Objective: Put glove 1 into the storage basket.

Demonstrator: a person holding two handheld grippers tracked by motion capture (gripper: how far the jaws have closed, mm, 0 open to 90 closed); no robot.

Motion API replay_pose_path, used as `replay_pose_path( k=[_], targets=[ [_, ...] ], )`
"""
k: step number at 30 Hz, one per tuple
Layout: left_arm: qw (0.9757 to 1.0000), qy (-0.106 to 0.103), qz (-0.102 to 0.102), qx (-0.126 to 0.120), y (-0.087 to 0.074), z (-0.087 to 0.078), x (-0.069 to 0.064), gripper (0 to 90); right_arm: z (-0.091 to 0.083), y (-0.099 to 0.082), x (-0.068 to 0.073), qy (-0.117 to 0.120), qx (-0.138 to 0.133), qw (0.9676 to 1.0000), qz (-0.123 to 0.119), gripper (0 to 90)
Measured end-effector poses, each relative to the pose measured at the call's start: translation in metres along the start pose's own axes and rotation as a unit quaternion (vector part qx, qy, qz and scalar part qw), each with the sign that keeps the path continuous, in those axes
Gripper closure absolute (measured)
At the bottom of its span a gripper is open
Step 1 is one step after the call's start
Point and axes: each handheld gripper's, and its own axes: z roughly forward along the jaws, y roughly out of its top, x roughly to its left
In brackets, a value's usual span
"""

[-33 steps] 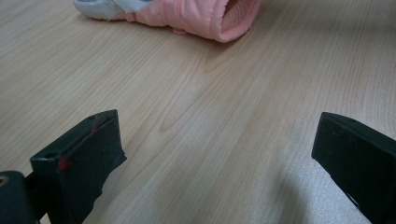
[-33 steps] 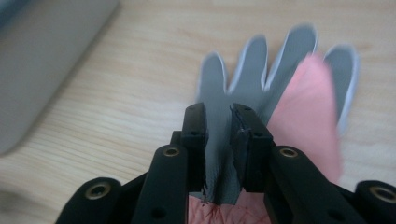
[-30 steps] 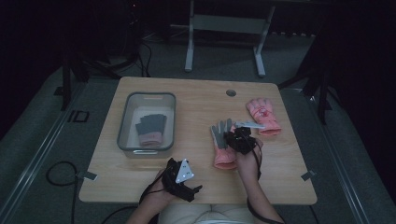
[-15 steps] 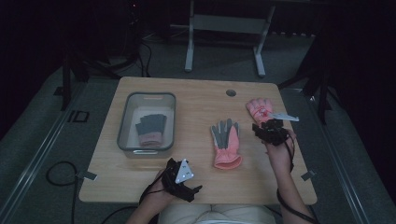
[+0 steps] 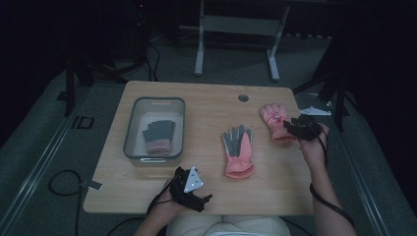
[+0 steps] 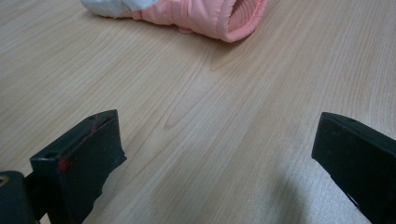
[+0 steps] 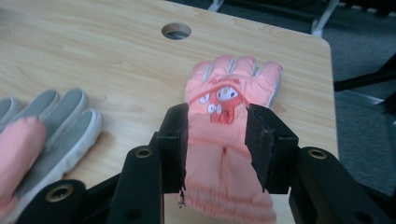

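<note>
A pink glove with a cartoon face [image 7: 229,88] lies back up at the table's right side [image 5: 274,118]. My right gripper [image 7: 217,121] hangs over its cuff end [image 5: 290,129]; its jaws have just been opening and stand apart, with the glove showing between them. I cannot tell if the pads touch it. A second pink glove [image 5: 238,150], grey palm up, lies mid-table. My left gripper [image 5: 199,199] rests near the front edge, open over bare wood [image 6: 217,135], with that glove's cuff [image 6: 205,14] farther ahead.
A clear plastic bin [image 5: 133,142] at the left holds a third grey-and-pink glove [image 5: 159,135]. A round cable hole [image 5: 243,97] sits near the table's far edge. The table's right edge runs close beside my right hand. Metal frame legs stand on the floor beyond.
My right gripper has left the middle glove, which now lies flat, and moved right to the cartoon-face glove, its jaws wider. The left gripper has kept still.
</note>
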Motion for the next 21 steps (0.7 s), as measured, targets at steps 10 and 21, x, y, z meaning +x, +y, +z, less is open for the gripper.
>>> replay_pose_path(
  k=[10,21],
  targets=[
    [1.0000,-0.002,-0.002,-0.008,-0.001,-0.001,0.000,1.4,0.031,0.015,-0.009,-0.024,0.022,0.9992,-0.025,55.6],
    [1.0000,-0.003,0.005,-0.005,-0.002,0.001,0.000,1.4,0.076,0.023,-0.011,-0.046,0.059,0.9960,-0.048,52.7]
  ],
)
